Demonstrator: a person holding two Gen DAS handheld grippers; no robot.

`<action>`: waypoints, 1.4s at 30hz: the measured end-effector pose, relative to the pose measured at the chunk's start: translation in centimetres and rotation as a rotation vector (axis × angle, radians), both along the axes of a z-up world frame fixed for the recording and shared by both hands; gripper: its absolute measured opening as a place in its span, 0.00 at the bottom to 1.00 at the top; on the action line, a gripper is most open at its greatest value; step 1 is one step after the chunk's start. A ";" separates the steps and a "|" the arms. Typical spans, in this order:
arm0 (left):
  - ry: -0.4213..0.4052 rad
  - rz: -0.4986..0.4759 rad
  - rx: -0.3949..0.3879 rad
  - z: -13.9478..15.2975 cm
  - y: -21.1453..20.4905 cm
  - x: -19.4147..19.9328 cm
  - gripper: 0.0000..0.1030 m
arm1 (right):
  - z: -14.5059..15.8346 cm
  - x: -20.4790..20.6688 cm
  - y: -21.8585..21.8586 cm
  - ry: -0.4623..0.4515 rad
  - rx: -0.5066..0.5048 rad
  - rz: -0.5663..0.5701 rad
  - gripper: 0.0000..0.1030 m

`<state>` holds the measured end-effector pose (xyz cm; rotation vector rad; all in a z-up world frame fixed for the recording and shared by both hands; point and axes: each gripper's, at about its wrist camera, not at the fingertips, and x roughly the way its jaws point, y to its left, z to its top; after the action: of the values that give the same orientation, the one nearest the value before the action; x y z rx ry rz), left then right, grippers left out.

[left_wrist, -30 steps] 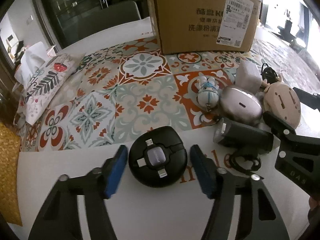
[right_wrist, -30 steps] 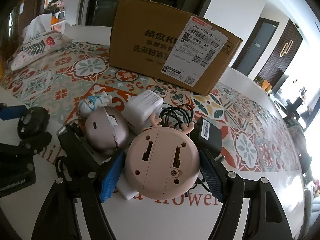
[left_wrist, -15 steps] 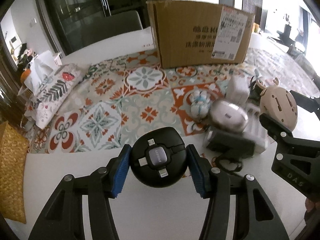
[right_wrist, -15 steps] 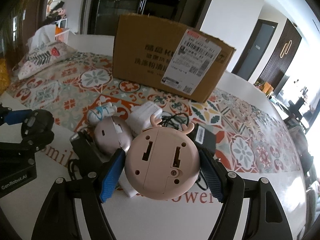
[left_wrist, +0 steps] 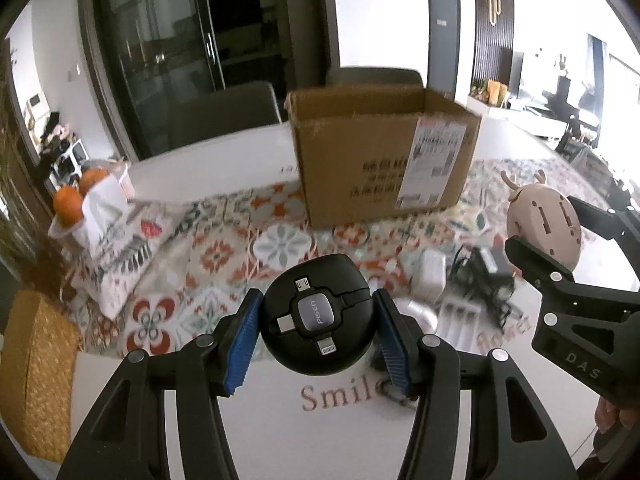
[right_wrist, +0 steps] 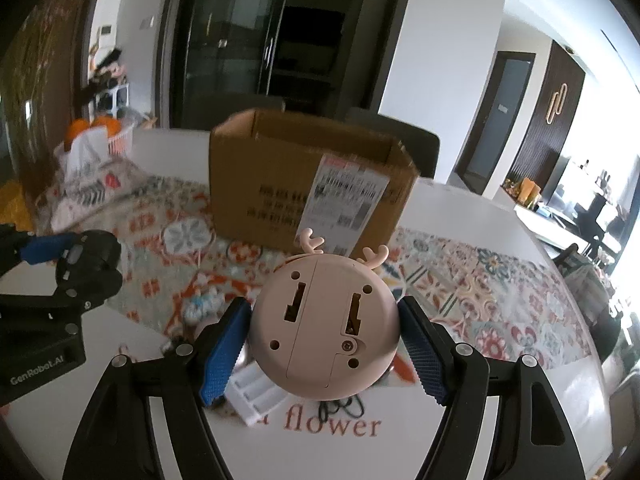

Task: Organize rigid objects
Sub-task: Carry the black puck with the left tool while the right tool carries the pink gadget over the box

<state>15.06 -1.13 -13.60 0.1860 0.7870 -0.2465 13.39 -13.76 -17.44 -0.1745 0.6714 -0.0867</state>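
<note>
My left gripper (left_wrist: 318,332) is shut on a round black cable reel (left_wrist: 318,314) with several plug tips, held above the table. My right gripper (right_wrist: 324,330) is shut on a round pink device with antlers (right_wrist: 326,320), also lifted. Each held thing shows in the other view: the pink device (left_wrist: 544,224) at the right, the black reel (right_wrist: 90,258) at the left. An open cardboard box (left_wrist: 384,156) stands upright behind, also in the right wrist view (right_wrist: 308,184).
On the patterned cloth (left_wrist: 224,256) below lie a white charger (left_wrist: 432,276), a black adapter with cable (left_wrist: 484,276), a white battery holder (right_wrist: 256,390) and a small plush (right_wrist: 202,306). A tissue pack (left_wrist: 120,248) and oranges (left_wrist: 68,202) sit left.
My left gripper closed on the black reel and lifted it. My right gripper lifted the pink device. Both now sit higher, facing the box's open top.
</note>
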 end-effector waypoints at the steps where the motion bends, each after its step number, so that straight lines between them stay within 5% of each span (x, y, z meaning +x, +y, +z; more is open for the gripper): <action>1: -0.004 -0.001 -0.004 0.4 -0.2 0.1 0.53 | 0.5 0.1 -0.2 -0.008 0.007 0.000 0.73; 27: -0.189 -0.066 -0.083 10.9 -3.8 7.4 0.53 | 9.6 7.5 -5.1 -0.139 0.196 0.023 0.73; 42: -0.096 -0.074 -0.125 11.6 -5.8 15.1 0.53 | 11.9 15.0 -6.5 -0.121 0.193 0.052 0.73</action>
<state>30.17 -6.97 -1.97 0.1085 0.6680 -0.3535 28.36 -20.29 -5.50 -0.0007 0.5511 0.0173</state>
